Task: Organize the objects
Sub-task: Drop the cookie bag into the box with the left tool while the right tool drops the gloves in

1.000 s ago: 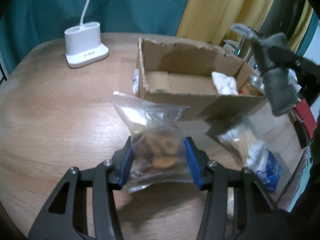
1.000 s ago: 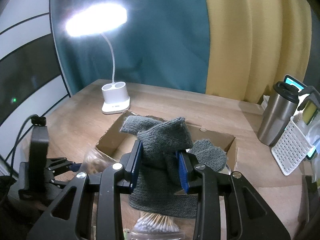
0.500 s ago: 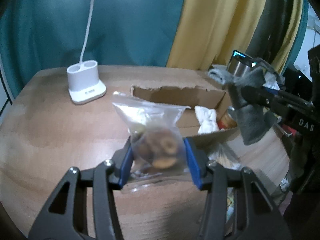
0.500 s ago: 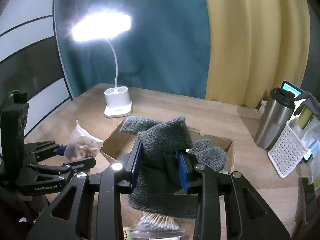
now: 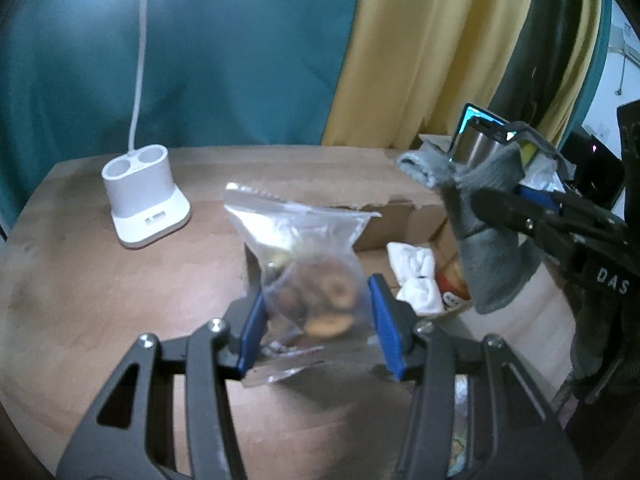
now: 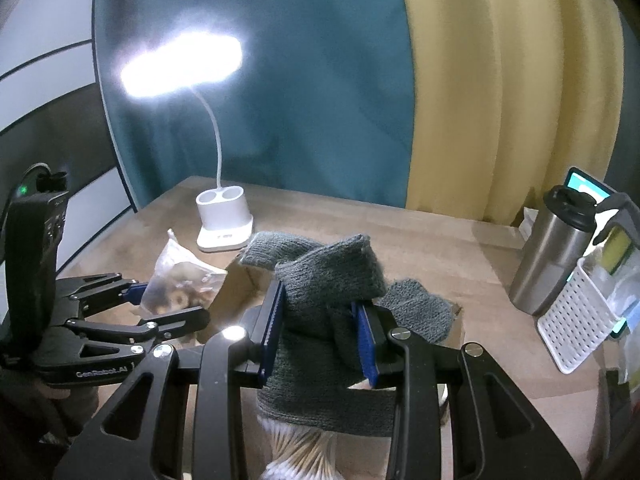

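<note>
My left gripper [image 5: 316, 328] is shut on a clear zip bag of round snacks [image 5: 308, 276] and holds it up above the wooden table [image 5: 100, 300], left of the open cardboard box [image 5: 404, 220]. The bag also shows in the right wrist view [image 6: 176, 280]. My right gripper [image 6: 320, 332] is shut on a grey knitted glove [image 6: 324, 292] and holds it above the box [image 6: 232, 292]; the glove also shows in the left wrist view [image 5: 488, 248]. White cloth [image 5: 416, 276] and a jar [image 5: 454, 280] lie inside the box.
A lit white desk lamp [image 6: 224, 224] stands at the back left of the table. A steel tumbler [image 6: 556, 248] and a white perforated basket [image 6: 576, 320] stand at the right. A bag of cotton swabs [image 6: 304, 452] lies under the glove.
Both grippers have risen with their loads. The snack bag has lifted further off the table and moved toward the box. The glove stays in the right gripper.
</note>
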The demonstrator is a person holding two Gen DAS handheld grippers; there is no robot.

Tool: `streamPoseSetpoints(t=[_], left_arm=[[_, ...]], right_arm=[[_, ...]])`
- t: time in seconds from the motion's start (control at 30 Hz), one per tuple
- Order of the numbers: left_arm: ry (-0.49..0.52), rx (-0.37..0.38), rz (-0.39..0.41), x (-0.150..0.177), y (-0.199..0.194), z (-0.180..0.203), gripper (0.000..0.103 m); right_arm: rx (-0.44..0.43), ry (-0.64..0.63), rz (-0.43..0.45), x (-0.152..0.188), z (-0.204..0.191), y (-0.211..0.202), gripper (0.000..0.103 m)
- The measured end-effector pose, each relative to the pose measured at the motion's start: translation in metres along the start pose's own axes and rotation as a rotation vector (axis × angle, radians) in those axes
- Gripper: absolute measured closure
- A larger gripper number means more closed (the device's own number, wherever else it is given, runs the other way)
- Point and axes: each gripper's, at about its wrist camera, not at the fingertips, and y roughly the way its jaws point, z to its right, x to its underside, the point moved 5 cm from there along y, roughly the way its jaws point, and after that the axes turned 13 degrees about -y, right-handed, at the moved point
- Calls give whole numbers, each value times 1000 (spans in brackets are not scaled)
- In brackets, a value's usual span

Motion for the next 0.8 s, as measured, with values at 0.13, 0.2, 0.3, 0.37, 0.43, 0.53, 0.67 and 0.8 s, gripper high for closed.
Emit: streamPoseSetpoints(t=[0.13,0.2,0.3,0.37,0.43,0.53,0.67,0.8], left_arm=[[-11,1,-28,-5,19,-6,52],[-21,2,-35,-6,25,-8,52],[-23,-13,-58,-7,37,-10,51],[-27,-11,-64,-8,42,-11,42],[-36,4,-57,-10,43,-12,37],[-32,-5,-38,-13,41,-15,36],[-43,-16,-24,-14,36,-23,36],[-63,-28,-17,-16,32,-35,36]], right_arm=[[-17,5,-16,-1,2,15,68],[-24,11,-26,-2,3,22,68],[-37,17,-41,-3,3,34,68],[-44,22,-51,-3,3,41,68],[-54,33,-68,-1,3,51,68],[-67,47,-91,2,2,67,68],[-90,64,-135,7,-2,89,68],[-104,61,-171,11,-10,105,68]])
